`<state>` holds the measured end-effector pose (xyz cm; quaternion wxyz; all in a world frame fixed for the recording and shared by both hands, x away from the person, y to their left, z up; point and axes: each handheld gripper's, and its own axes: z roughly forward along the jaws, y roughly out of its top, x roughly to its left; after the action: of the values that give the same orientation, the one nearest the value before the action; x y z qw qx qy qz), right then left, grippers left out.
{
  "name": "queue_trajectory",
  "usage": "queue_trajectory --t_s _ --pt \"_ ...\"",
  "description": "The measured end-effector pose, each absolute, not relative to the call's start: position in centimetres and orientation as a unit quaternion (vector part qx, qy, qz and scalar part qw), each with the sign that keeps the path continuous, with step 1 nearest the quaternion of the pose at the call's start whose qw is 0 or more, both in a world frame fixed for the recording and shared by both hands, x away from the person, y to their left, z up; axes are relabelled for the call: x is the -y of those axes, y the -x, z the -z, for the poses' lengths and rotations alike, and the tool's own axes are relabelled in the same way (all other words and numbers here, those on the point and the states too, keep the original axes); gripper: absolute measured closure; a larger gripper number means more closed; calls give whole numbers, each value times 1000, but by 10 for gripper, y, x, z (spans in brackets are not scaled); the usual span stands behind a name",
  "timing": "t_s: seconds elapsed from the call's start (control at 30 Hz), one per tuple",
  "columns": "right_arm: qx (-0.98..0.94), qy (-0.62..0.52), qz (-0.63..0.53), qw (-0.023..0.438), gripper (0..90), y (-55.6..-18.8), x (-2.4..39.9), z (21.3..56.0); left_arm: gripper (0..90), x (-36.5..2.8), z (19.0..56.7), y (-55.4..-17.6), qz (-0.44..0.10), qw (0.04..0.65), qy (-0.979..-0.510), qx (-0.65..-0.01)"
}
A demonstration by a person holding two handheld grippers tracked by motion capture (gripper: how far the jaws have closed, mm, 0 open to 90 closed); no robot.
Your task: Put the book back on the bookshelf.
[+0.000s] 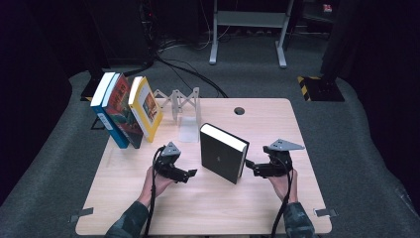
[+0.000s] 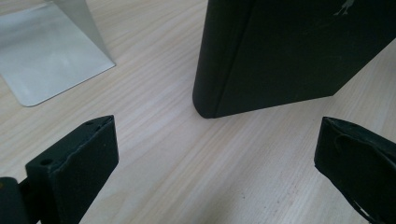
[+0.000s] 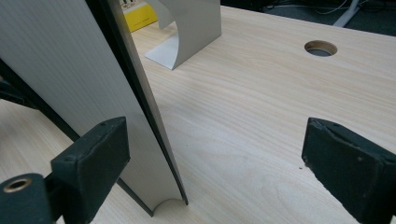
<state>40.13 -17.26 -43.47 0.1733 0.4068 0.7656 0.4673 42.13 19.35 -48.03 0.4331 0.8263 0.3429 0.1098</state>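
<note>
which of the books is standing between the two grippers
The black book, upright on its own at mid-table between the left gripper and right gripper; the other three lean together at the back left.

Black hardcover book (image 1: 221, 156) standing upright on the bench (image 1: 208, 208).

It rests on its bottom edge, its matte black cover bearing a small pale emblem and its white page block showing along the top and the outer edge. It stands alone near the bench's middle, just in front and right of the metal bookend (image 1: 188, 130), well apart from it. The left gripper view shows its rounded spine (image 2: 210, 70) meeting the wood.
</note>
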Motion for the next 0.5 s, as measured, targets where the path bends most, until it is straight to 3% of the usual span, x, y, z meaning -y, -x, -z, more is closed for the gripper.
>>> queue_trajectory --t_s 0.5 --pt "-766 -411 -462 174 80 -404 170 435 0 -165 475 -428 -96 429 -836 -329"
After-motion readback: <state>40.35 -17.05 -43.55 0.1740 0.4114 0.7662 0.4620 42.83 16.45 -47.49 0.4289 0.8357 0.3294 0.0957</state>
